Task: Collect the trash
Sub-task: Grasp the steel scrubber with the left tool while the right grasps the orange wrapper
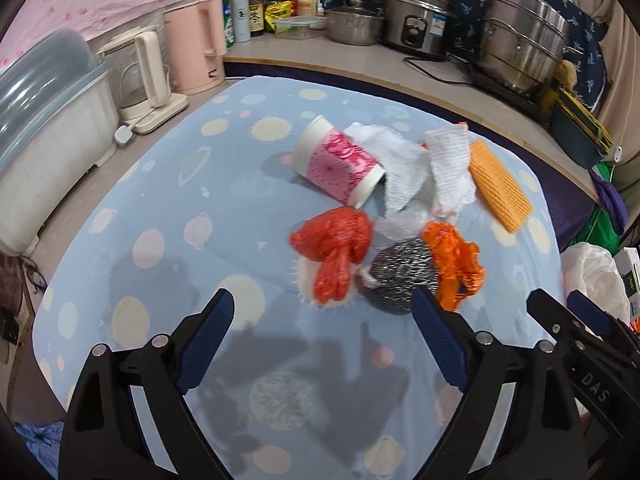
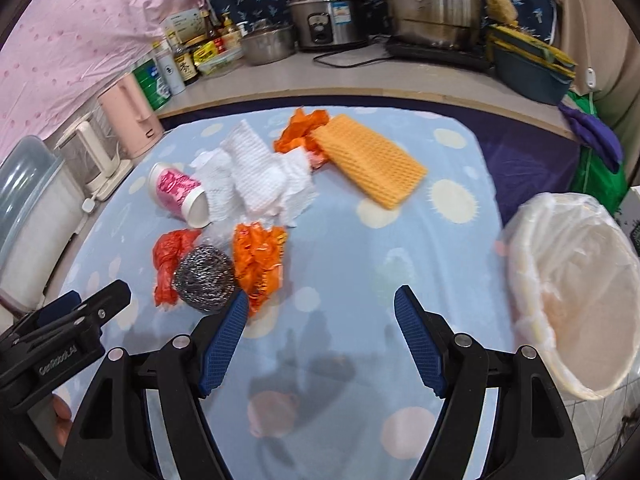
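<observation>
Trash lies in a heap on the blue planet-print cloth [image 1: 160,216]: a pink paper cup [image 1: 336,164] on its side, crumpled white paper towels [image 1: 424,168], a red plastic bag [image 1: 334,248], a steel wool ball [image 1: 400,274], an orange crumpled bag [image 1: 456,264] and an orange foam sheet [image 1: 500,186]. My left gripper [image 1: 324,312] is open and empty just short of the red bag. My right gripper [image 2: 322,308] is open and empty, beside the steel wool [image 2: 206,278] and the orange bag [image 2: 258,260]. A bin lined with a white bag [image 2: 576,288] stands at the right.
Kettles [image 1: 196,44], bottles, a rice cooker [image 1: 420,20] and steel pots [image 1: 520,36] line the counter behind the cloth. A large covered white container [image 1: 44,128] stands at the left. The right gripper shows at the right edge of the left wrist view [image 1: 576,320].
</observation>
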The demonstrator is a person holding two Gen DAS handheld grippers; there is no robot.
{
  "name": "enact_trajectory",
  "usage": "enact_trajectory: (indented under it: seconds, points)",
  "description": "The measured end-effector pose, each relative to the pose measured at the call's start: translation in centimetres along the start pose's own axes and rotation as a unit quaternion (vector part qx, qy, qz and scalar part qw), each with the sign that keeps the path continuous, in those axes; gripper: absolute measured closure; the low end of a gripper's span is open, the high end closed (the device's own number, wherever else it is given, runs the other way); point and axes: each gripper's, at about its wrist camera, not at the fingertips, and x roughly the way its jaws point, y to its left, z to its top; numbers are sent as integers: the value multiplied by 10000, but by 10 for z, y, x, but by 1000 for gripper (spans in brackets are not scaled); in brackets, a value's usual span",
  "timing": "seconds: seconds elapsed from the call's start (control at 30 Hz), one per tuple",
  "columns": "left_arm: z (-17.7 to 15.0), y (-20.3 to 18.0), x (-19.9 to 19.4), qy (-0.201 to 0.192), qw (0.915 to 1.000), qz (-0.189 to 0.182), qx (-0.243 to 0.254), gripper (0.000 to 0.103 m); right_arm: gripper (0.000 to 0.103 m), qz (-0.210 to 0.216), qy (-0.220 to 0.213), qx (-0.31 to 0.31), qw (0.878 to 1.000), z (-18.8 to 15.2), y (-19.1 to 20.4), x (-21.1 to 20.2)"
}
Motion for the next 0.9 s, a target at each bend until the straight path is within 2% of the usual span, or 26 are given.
enact_trajectory:
  seconds: [0.37, 0.63, 0.73, 0.87, 0.9]
  points:
    - [1, 14, 15, 155, 9998, -27, -126, 17, 31, 99, 40, -136, 9999, 16, 26, 45]
    - [3, 13, 24, 253, 9995, -105, -123, 17, 40, 187, 356, -95, 9991, 15, 30, 72]
    - [3, 12, 27, 303, 9994, -129, -141, 17, 47, 242, 498, -111, 9984, 10, 30, 80]
    - [2, 9, 31, 325, 9993, -151, -104, 17, 80, 340, 553, -158, 9978, 5, 28, 81]
    - [2, 8, 31, 329, 9993, -166, -95, 17, 81, 324, 501, -189, 9980, 5, 28, 78]
